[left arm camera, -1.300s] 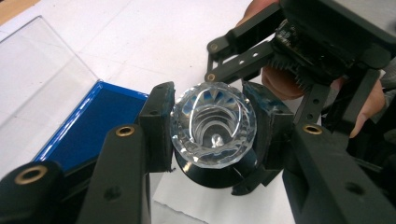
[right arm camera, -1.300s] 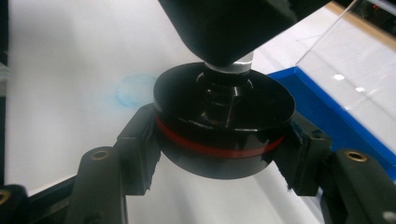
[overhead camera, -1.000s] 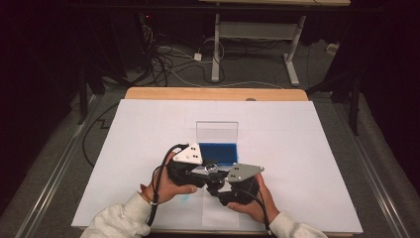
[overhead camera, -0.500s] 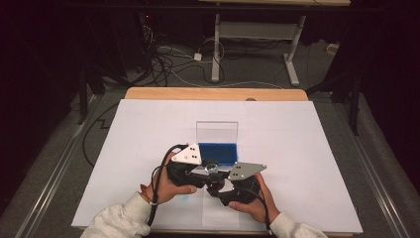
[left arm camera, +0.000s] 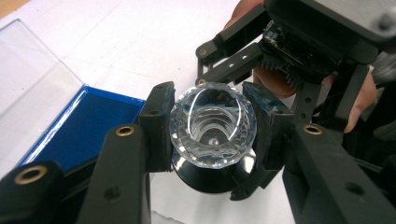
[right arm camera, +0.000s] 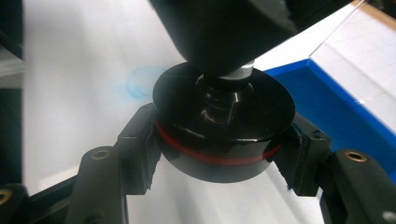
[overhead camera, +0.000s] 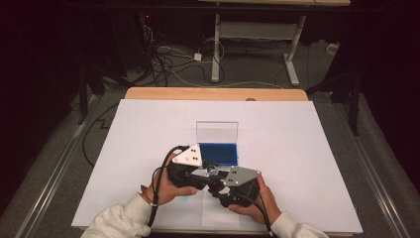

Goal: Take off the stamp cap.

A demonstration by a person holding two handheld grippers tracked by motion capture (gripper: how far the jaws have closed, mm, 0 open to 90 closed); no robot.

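Low in the middle of the high view the two hands sit nearly touching, and between them is one small assembly: the left claw (left arm camera: pixel 212 133) pinches a faceted crystal knob (left arm camera: pixel 213 126) by its sides, while the right claw (right arm camera: pixel 219 154) is clamped round a black disc base with a red ring (right arm camera: pixel 223 140) just beneath it. The relation that counts is the shared axis: in the right claw's view a short dark stem runs from the disc's centre straight up into the piece the other claw holds, so knob and base look lined up end to end, and any twist or pull would, I judge, have to run along that stem. Both claws are equally near, each already gripping its half. Just beyond them, toward the upper middle of the frame, lies the open blue-lined case (overhead camera: pixel 218 152) with its clear lid (overhead camera: pixel 216 132) standing up; the white surface (overhead camera: pixel 307 148) to either side is bare, leaving plenty of room to draw the hands apart sideways.
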